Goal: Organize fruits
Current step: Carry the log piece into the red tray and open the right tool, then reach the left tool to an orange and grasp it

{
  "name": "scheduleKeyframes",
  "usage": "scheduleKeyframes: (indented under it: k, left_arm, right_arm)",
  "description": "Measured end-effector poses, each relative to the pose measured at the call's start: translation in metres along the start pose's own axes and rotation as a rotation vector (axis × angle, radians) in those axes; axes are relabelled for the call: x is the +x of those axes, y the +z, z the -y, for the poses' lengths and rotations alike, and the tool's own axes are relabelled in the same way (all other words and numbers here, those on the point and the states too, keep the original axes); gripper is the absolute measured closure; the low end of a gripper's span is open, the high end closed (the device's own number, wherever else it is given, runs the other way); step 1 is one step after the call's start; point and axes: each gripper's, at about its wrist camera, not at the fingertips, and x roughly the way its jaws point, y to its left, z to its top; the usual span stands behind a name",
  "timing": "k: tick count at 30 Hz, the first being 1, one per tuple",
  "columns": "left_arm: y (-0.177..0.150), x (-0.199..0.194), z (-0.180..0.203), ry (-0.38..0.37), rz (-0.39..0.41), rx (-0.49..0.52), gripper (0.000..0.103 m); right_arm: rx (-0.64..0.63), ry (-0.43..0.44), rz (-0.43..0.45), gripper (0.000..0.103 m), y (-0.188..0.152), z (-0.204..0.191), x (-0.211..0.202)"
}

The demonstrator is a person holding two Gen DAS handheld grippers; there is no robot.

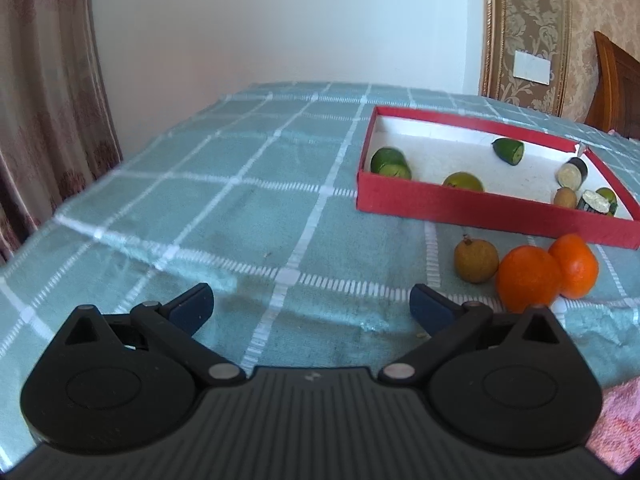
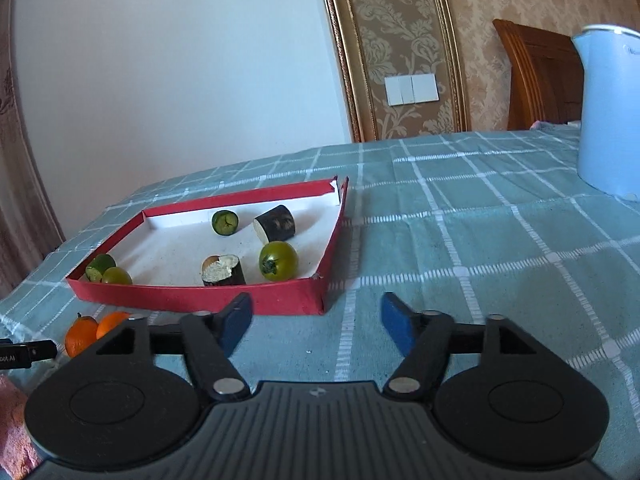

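Observation:
A shallow red box [image 1: 480,206] [image 2: 280,300] lies on the checked green tablecloth and holds several green fruits and dark cut pieces. Among them are a green tomato [image 2: 278,261] and a dark chunk [image 2: 224,271] near the front wall. Outside the box sit two oranges [image 1: 528,276] [image 2: 82,334] and a brown round fruit [image 1: 476,260]. My left gripper [image 1: 312,312] is open over bare cloth, left of the oranges. My right gripper [image 2: 316,324] is open with nothing between its fingers, just before the box's near right corner.
A pale blue kettle [image 2: 608,116] stands at the far right of the table. A pink cloth [image 1: 618,428] [image 2: 14,428] lies at the near edge. A wooden chair back [image 2: 536,76] rises behind the table. Curtains hang at the left.

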Motion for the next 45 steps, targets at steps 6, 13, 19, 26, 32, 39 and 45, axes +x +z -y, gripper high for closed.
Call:
scheduleKeyframes:
  k: [6,13,19,26,32,39,45]
  left_arm:
    - [0.003,-0.023,0.024,-0.079,0.08,0.068,0.0]
    - [0.008,-0.033,0.052,-0.142,0.105,0.167,0.014]
    - [0.002,-0.032,0.066,-0.22,0.091,0.237,0.014]
    - [0.001,-0.022,0.082,-0.258,0.077,0.288,0.015]
    - [0.008,-0.003,0.078,-0.299,0.011,0.229,0.033]
    - [0.012,0.003,0.076,-0.32,0.005,0.197,0.037]
    - [0.01,-0.003,0.073,-0.336,0.005,0.178,0.061]
  right_arm:
    - [0.046,0.024,-0.012,0.03,-0.001,0.008,0.001]
    - [0.09,0.044,0.001,0.03,-0.003,0.015,-0.002]
    - [0.101,0.054,0.003,0.03,-0.003,0.017,-0.003]
    - [0.106,0.057,0.005,0.03,-0.003,0.017,-0.004]
    - [0.122,0.065,0.002,0.03,-0.002,0.018,-0.003]
    - [0.143,0.075,-0.004,0.03,-0.002,0.022,-0.001]
    - [0.164,0.078,-0.003,0.03,-0.002,0.025,0.0]
